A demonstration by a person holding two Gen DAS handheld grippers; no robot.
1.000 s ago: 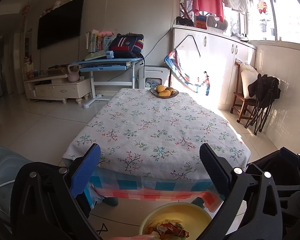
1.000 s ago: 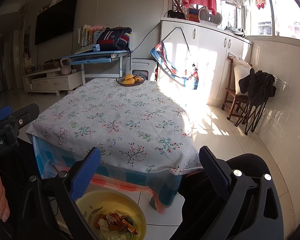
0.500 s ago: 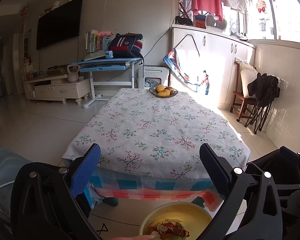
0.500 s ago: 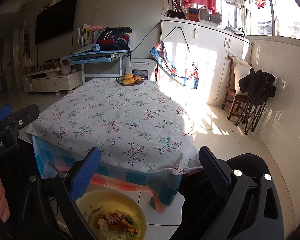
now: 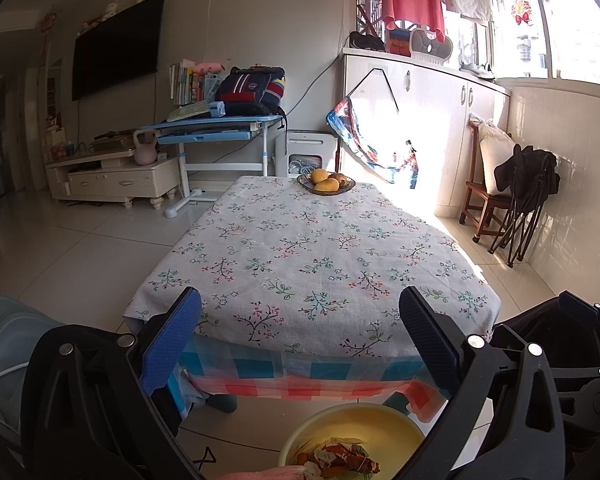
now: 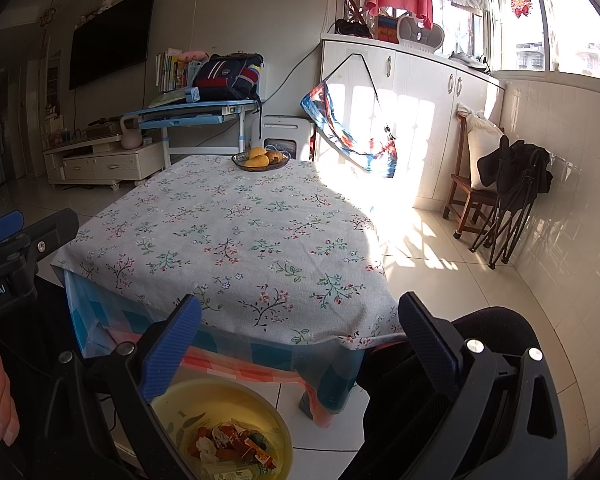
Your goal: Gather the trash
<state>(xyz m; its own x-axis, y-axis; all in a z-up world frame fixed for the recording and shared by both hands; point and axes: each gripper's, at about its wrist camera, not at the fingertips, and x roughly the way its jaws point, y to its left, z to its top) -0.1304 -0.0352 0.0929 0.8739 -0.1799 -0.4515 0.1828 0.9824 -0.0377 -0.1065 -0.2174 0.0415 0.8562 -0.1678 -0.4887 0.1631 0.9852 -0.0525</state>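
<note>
- Below the near edge of the counter (image 5: pixel 300 248), a yellow bin (image 5: pixel 352 436) is seen on the floor, with the collected trash (image 5: pixel 336 458) heaped inside it as crumpled wrappers and scraps.
- Over that bin, the left gripper (image 5: pixel 300 344) is held with its jaws wide apart and nothing between them.
- Beside it, the right gripper (image 6: pixel 300 348) is likewise spread open and empty; the bin (image 6: pixel 220 432) and its trash (image 6: pixel 232 446) are seen just under its left finger.
- Almost nothing has changed over the last second: both views are held steady, and the bin's contents sit as before.
- On the flowered cloth only a fruit bowl (image 6: pixel 261 160) is left at the far end, so the collecting is judged to be essentially finished.
</note>
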